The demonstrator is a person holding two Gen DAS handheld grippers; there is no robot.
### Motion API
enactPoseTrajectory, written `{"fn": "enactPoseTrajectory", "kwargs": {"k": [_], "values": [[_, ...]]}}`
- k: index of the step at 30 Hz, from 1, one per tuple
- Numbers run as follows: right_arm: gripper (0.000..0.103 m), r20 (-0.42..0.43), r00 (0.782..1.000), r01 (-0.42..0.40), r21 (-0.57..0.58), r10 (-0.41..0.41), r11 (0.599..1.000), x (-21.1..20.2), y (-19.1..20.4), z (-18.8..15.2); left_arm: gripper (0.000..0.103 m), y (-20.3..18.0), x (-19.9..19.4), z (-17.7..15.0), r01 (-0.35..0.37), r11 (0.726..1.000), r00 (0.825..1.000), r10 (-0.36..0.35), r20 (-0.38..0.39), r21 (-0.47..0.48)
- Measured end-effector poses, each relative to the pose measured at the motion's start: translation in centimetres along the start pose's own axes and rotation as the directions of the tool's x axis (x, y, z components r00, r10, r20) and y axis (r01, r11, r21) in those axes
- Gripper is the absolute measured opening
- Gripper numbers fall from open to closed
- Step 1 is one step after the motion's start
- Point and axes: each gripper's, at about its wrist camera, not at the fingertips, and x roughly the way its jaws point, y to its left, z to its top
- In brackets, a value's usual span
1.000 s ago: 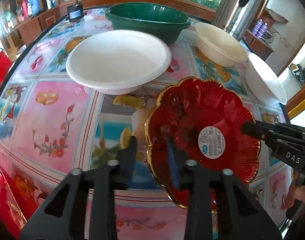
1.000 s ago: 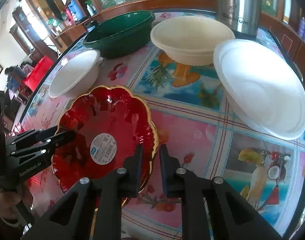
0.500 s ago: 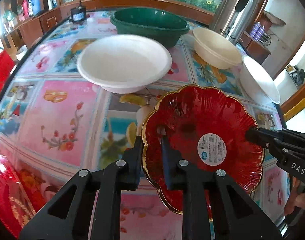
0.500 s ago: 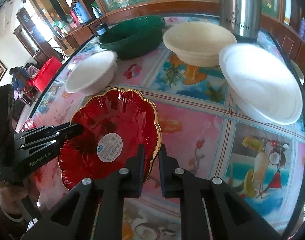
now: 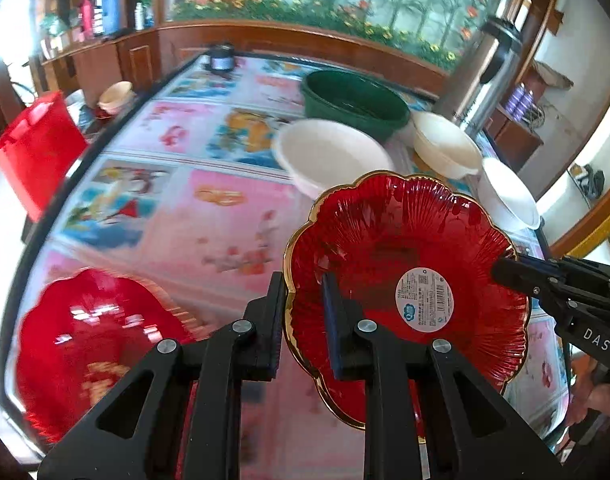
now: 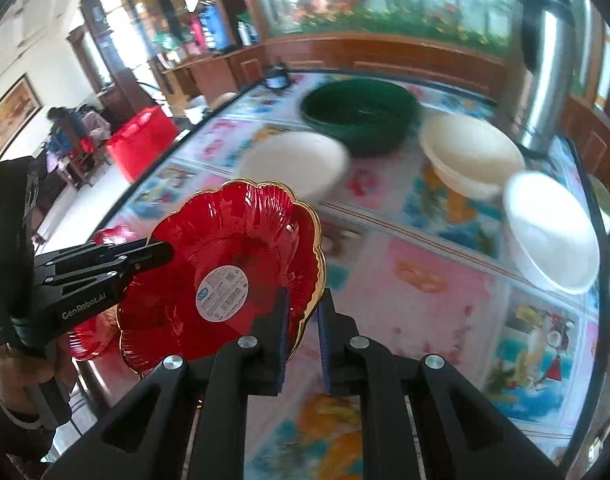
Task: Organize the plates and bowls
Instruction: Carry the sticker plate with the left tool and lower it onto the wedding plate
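A red scalloped plate point(image 5: 389, 256) with a gold rim and a round white sticker hangs above the table, held from both sides. My left gripper point(image 5: 303, 320) is shut on its left rim, and my right gripper point(image 6: 303, 322) is shut on its right rim point(image 6: 311, 280). Each gripper also shows in the other's view, the right gripper point(image 5: 501, 270) at the plate's far edge and the left gripper point(image 6: 161, 254) likewise. A second red plate point(image 5: 93, 344) lies on the table at the near left, blurred. White bowls point(image 5: 329, 156) point(image 6: 471, 156) and a green bowl point(image 5: 355, 100) stand farther back.
The table point(image 5: 209, 216) has a colourful printed cover under glass with a dark edge. Another white bowl point(image 6: 551, 232) sits near the right edge. A steel urn point(image 6: 557, 60) stands at the back right. A red bag point(image 5: 37, 148) is beside the table at left.
Both grippers have lifted the red plate off the table and carried it left. The second red plate has come into view at the near left, and the bowls now look farther away.
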Motion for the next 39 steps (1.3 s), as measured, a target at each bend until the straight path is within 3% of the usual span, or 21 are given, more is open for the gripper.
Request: {"fn": "enactPoseTrajectory", "kwargs": {"k": [7,23,39], "values": [[0.013,-0.004,0.998,-0.062,-0.076,0.062,0.995,1.5,5.4,0.6,0.017,5.6,-3.3,-1.9,-0.058,0.997,0.998,0.06,0.033,-0.059],[0.015,-0.1,0.986,-0.153,-0.195,0.136,0.969,7.3,14.8,0.3,0.018,14.8,-5.7,-7.0,-0.165,0.974,0.985,0.172,0.03,-0.154],[0.017,-0.203,0.973,-0.16,-0.243,0.111,0.957,11.3,18.2,-1.0,0.018,17.7,-4.0,-9.6,-0.234,0.959,0.972,0.236,-0.003,-0.159]]}}
